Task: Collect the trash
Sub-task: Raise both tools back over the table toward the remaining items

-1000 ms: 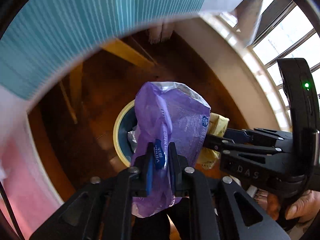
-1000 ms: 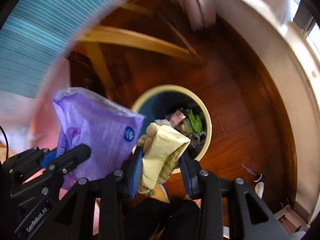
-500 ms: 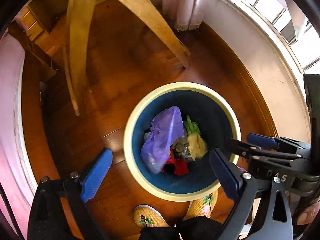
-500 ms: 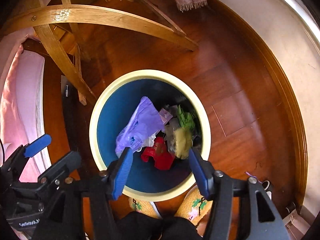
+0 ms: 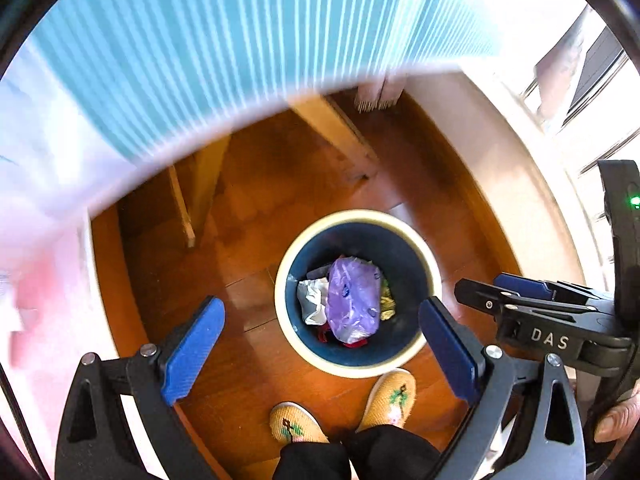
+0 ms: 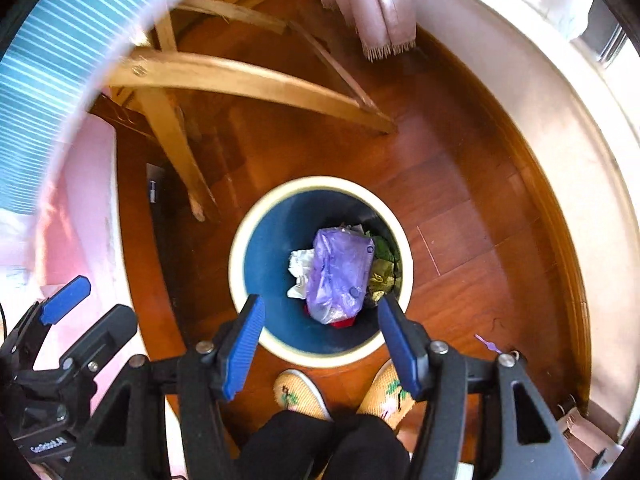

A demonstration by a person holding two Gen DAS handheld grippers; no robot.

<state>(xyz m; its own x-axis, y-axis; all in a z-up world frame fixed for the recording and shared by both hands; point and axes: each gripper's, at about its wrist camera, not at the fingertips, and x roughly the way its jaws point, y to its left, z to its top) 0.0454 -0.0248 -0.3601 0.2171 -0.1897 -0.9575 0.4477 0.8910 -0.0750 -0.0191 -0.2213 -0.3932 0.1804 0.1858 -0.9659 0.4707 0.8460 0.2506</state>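
Two tongs, both spread and empty, hang pointing steeply down over the waste bin. Left gripper: blue pads wide apart, nothing between them; bin sits just ahead of and between its fingers, toward the right one. Right gripper: jaws parted, less widely than the left, nothing pinched; bin rim lies directly beyond its fingertips.

Trash location: purple bag lies inside the bin on top of the pile, well below both sets of pads. White crumpled wrapper is touching it on the side nearer the left finger; yellowish paper on the far side, partly hidden. Something red peeks out under the bag; cannot identify it.

Judgement: drop step looks complete for these items, since all visible trash is in the bin and neither tong carries anything. Floor around the slippers shows a small purple scrap just off the right finger of the right gripper.

Next move, as judged: lift clear of the bin, swing toward remaining litter, keep jaws spread on approach. The scrap is thin and flat on wood; a pinch would need pads low and nearly vertical.
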